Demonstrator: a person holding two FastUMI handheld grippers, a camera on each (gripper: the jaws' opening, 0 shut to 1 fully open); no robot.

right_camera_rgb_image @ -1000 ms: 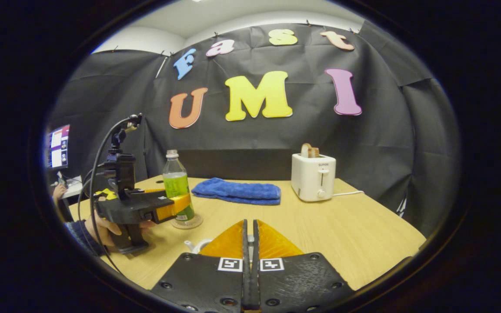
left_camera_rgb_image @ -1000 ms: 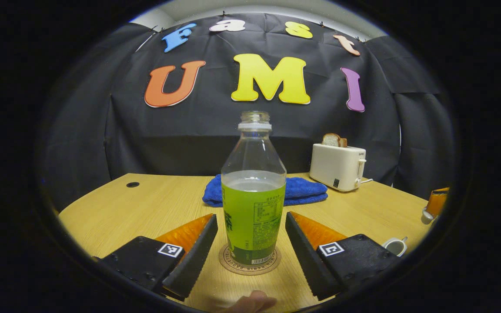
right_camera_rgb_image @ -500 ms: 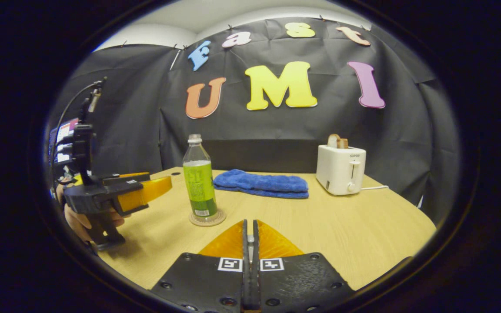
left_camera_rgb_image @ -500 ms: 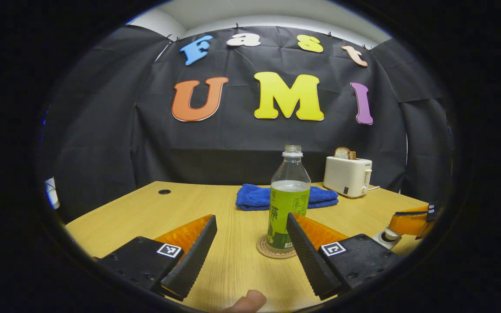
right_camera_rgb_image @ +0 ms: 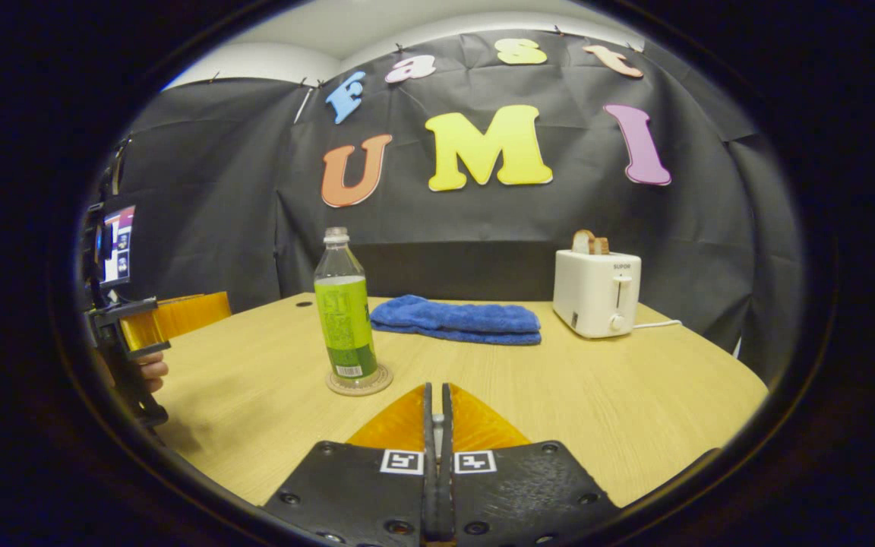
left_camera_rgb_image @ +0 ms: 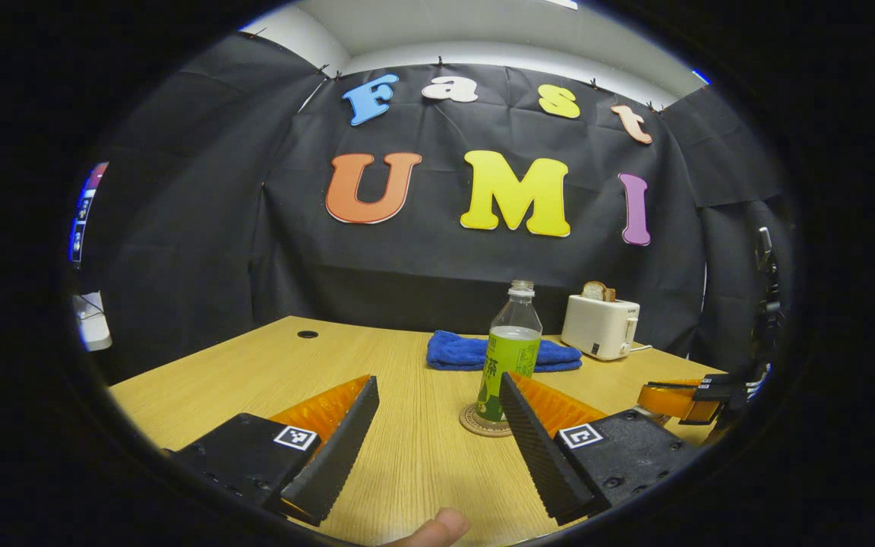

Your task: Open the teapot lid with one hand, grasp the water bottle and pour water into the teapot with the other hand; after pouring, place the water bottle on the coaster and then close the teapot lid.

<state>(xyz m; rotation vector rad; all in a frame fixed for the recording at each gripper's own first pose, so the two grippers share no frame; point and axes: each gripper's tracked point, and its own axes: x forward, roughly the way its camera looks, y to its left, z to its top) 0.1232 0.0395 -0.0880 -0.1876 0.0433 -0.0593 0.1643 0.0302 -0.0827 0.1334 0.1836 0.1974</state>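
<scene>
With the bottle (left_camera_rgb_image: 511, 351) standing upright on its coaster (left_camera_rgb_image: 488, 422), the left gripper (left_camera_rgb_image: 437, 433) is gaping empty just before it, while the right gripper (right_camera_rgb_image: 436, 437) is pinching shut, the lid hidden.

Clear glossy plastic bottle (right_camera_rgb_image: 345, 304) with a paper-like label, centre left, on a round matt coaster (right_camera_rgb_image: 359, 381). Smooth pale wood-grain table (right_camera_rgb_image: 559, 395). Fluffy blue cloth towel (right_camera_rgb_image: 456, 319) behind. Smooth white plastic toaster (right_camera_rgb_image: 597, 292), right. Matt cloth wall (right_camera_rgb_image: 202, 190).
</scene>
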